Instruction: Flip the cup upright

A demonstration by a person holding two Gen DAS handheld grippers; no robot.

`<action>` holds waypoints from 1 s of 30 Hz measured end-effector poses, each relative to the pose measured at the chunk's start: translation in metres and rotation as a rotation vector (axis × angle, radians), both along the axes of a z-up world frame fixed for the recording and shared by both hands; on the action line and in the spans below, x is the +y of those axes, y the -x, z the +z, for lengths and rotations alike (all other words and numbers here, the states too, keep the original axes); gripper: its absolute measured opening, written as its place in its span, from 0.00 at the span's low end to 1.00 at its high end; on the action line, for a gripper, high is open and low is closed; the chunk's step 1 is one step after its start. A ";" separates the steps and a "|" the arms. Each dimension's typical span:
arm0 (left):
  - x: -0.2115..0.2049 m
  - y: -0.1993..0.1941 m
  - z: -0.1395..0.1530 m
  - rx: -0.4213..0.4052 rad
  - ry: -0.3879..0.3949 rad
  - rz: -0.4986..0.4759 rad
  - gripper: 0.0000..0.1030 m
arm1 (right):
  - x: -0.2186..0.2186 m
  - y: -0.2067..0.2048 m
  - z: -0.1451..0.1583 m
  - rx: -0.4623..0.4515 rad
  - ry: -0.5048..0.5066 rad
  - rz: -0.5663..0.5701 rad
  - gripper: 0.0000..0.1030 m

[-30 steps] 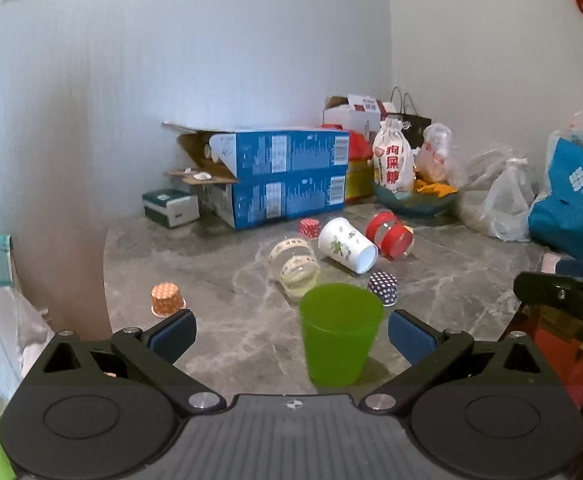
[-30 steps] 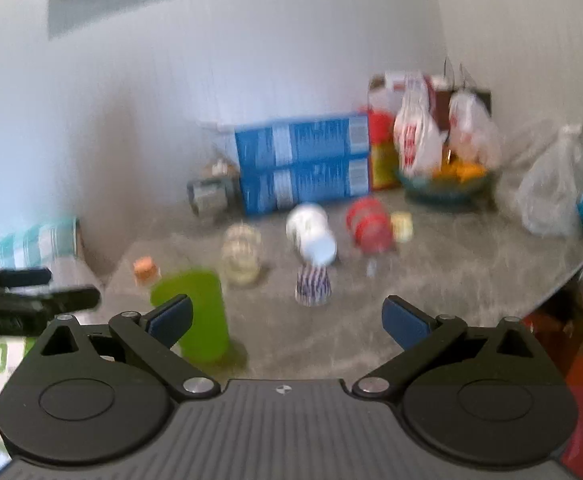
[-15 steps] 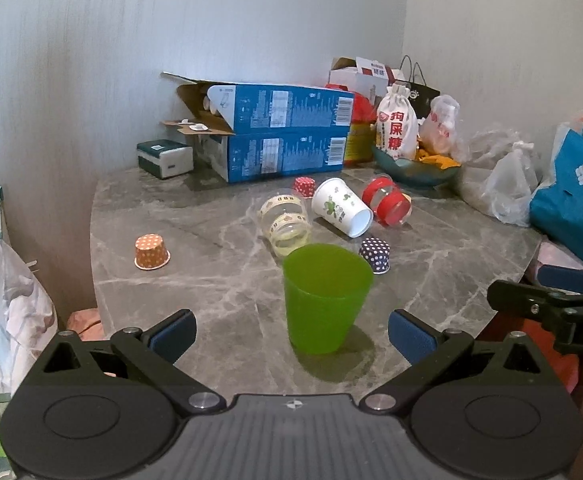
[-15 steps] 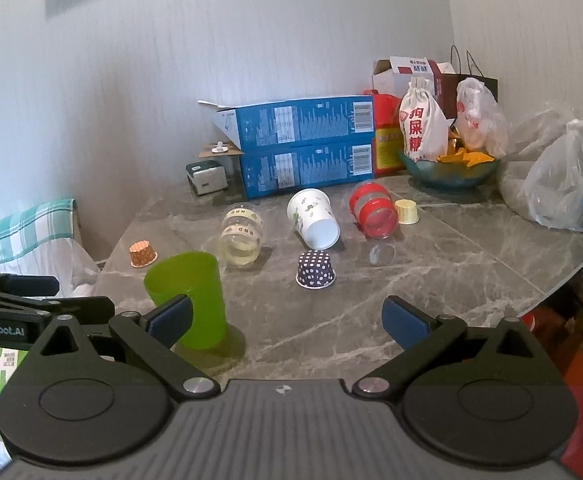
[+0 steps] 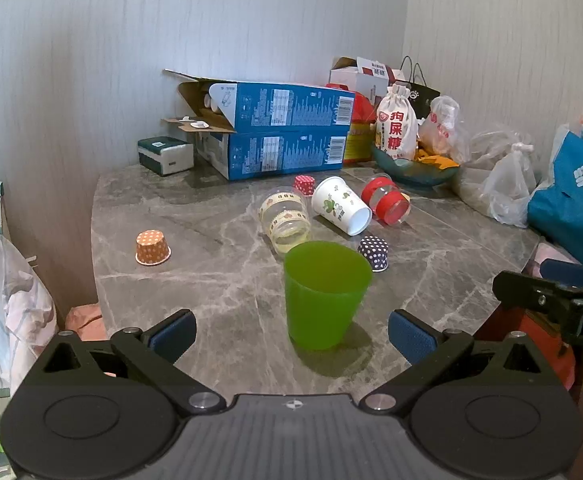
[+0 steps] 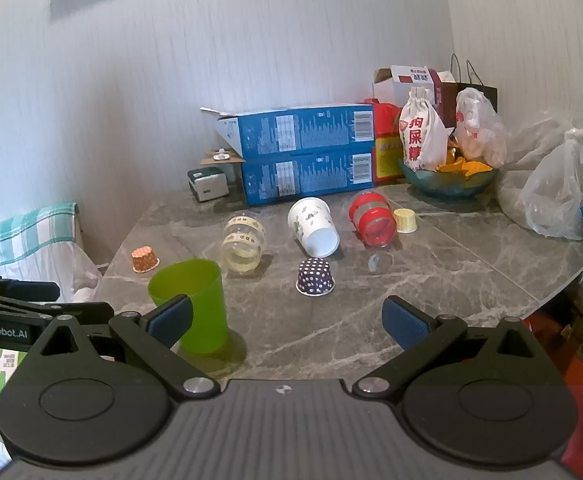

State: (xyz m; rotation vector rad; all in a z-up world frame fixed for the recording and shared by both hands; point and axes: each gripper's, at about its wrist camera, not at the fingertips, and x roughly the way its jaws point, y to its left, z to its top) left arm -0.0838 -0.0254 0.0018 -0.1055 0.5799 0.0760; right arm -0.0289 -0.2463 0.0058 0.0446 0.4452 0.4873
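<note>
A green plastic cup [image 5: 325,294] stands upright, mouth up, near the front of the grey marble table [image 5: 211,280]; it also shows in the right wrist view [image 6: 195,304]. My left gripper [image 5: 291,332] is open and empty, just short of the cup, jaws wide on either side. My right gripper [image 6: 287,320] is open and empty, to the cup's right. Behind lie a clear cup [image 5: 285,220], a white paper cup [image 5: 341,210] and a red-banded cup [image 5: 387,204], all on their sides.
Small cupcake liners sit upside down: orange [image 5: 152,247], navy dotted [image 5: 373,253], red [image 5: 304,185], yellow [image 6: 405,220]. Blue boxes [image 5: 283,136], a bowl [image 6: 447,182] and plastic bags [image 6: 555,196] line the back and right. The table edge curves at left.
Both grippers have drawn back and risen a little from the table. The green cup stands still and looks farther from the left gripper's jaws.
</note>
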 end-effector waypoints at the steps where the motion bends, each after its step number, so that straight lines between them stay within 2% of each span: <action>1: 0.000 0.000 0.000 0.003 0.000 0.000 1.00 | 0.000 0.000 0.000 -0.001 0.001 0.002 0.99; 30: -0.005 -0.002 -0.001 0.025 -0.027 0.010 1.00 | 0.002 0.003 0.000 0.004 0.006 0.020 0.99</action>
